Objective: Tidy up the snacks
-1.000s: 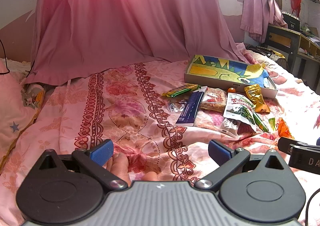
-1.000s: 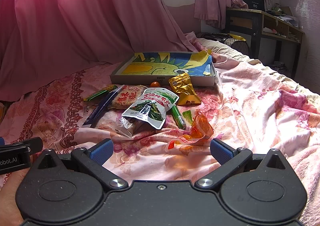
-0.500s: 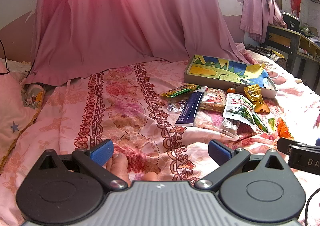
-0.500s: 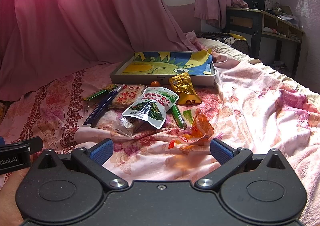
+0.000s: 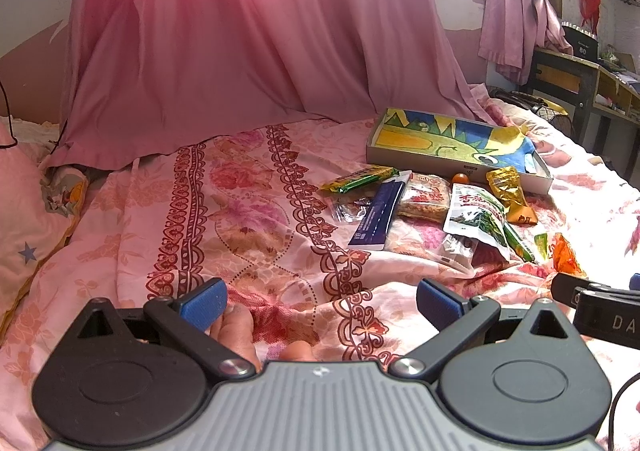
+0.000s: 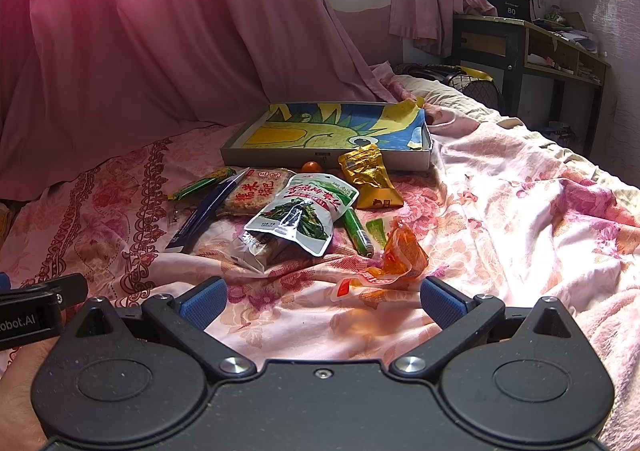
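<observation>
Several snack packets lie in a loose pile on the pink floral bedspread: a white-green pouch (image 6: 302,213), a gold packet (image 6: 370,179), an orange wrapper (image 6: 402,251), a rice-cracker pack (image 6: 256,189), a dark blue flat box (image 5: 378,213) and a green bar (image 5: 358,179). Behind them sits a shallow grey box (image 6: 324,161) with a colourful lining; it also shows in the left wrist view (image 5: 416,167). My left gripper (image 5: 320,301) is open and empty, low over the bedspread, left of the pile. My right gripper (image 6: 322,301) is open and empty just short of the orange wrapper.
A pink curtain (image 5: 240,43) hangs behind the bed. A pillow (image 5: 28,219) lies at the left. A dark desk (image 6: 532,51) stands at the right beyond the bed edge. The other gripper's body shows at the side of each view.
</observation>
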### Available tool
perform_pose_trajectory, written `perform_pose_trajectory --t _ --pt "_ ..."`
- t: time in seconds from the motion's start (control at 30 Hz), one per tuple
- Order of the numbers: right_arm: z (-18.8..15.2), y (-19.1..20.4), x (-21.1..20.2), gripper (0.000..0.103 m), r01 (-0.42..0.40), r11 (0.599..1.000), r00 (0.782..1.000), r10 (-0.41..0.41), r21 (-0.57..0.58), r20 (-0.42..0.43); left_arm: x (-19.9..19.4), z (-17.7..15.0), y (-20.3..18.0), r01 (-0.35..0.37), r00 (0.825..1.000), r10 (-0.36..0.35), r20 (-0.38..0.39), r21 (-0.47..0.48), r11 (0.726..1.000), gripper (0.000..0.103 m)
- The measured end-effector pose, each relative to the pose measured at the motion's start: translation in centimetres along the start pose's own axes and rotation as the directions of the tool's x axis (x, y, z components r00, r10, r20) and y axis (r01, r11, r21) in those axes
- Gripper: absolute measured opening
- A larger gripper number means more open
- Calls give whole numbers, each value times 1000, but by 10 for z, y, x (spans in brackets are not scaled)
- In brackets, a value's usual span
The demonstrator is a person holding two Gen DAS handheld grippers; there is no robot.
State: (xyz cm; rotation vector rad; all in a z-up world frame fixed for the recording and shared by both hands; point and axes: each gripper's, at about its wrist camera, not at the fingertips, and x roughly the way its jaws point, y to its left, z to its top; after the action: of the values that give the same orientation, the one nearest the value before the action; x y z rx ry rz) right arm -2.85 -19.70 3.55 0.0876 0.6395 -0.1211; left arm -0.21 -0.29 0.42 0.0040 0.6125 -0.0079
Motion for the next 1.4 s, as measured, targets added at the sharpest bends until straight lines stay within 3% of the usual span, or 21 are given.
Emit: perform_pose_trajectory --t 0.6,0.77,0.83,1.0,1.23,1.4 --pt "-1 7 -7 102 30 999 999 -29 -33 27 0 -1 -1 -1 1000 1 0 1 1000 103" --pt "6 9 -17 102 133 989 988 -128 -58 91 11 3 -4 -14 1000 14 -26 0 1000 103" --pt "7 7 -17 102 128 991 988 -123 -45 96 15 7 -5 -8 999 8 -31 -11 1000 103" --pt "17 -21 -5 103 -30 992 999 26 126 33 28 20 -10 35 999 -36 -41 -11 999 103" --pt "31 -47 19 102 -38 980 998 48 195 -44 59 42 -29 147 988 -145 -60 28 989 103" --pt "41 -67 46 102 1 976 990 29 218 -135 86 55 -42 220 973 -216 -82 37 975 103"
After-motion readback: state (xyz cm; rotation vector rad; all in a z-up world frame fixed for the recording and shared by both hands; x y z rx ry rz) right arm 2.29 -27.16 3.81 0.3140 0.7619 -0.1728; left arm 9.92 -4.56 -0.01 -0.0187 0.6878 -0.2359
